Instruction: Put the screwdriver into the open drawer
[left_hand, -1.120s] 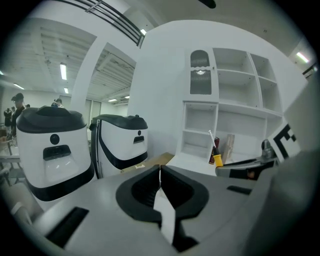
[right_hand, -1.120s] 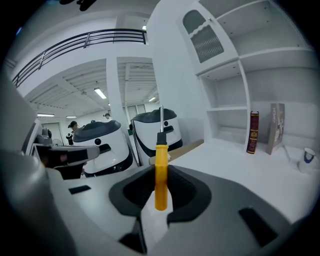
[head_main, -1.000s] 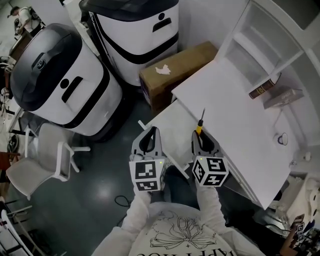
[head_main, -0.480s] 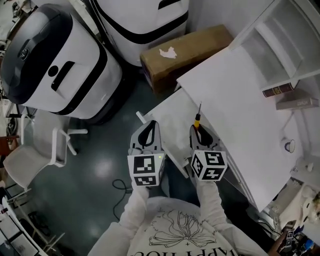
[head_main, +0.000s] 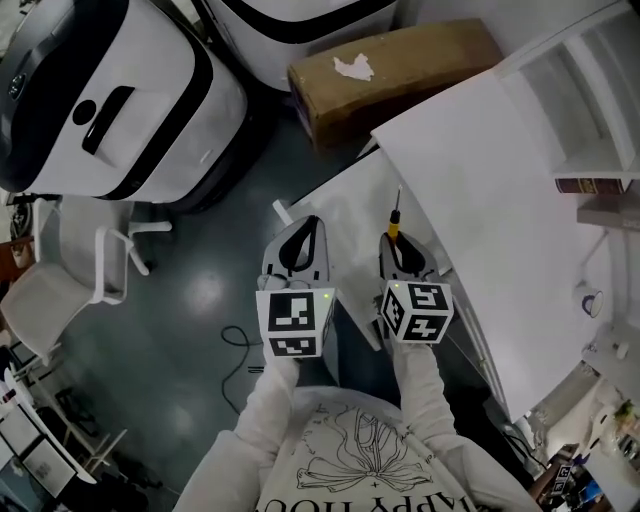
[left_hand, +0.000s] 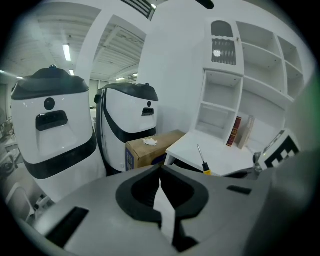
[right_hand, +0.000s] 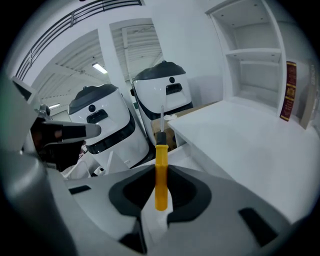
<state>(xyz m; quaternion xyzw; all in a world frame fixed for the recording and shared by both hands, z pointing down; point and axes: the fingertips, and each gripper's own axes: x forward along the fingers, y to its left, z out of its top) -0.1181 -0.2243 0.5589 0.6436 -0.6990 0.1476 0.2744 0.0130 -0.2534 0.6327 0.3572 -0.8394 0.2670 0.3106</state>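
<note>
Currently, find the screwdriver (head_main: 394, 226) in the right hand-held gripper (head_main: 396, 248), jaws closed on the yellow handle, black collar and bare shaft projecting past the tips. Confirm in the right gripper view: handle pinched between the pads, butt end sitting inside the jaw opening.

Read the long axis in the head view as running 6 to 12 o'clock, tip at 12, in line with the gripper itself.

Locate the open drawer (head_main: 345, 210) beneath and ahead, pulled out from under the counter (head_main: 480, 170) toward 7 o'clock, with its white floor showing around the shaft and out to 9 o'clock of it. Judge the tool to be over the drawer, near its right-hand side and just beside the counter edge at 3 o'clock. Cannot fix the height above the drawer floor from these views.

Treat the left hand-held gripper (head_main: 305, 228) as idle: jaws together at the tips, nothing between, at 9 o'clock of the right one, over the drawer's near part. Count the right gripper as the only one placed for the move.

Expect a short descent followed by a release. Keep the shaft clear of the counter edge. Bring the tip down toward level before parting the jaws, to limit rolling or bouncing.
</note>
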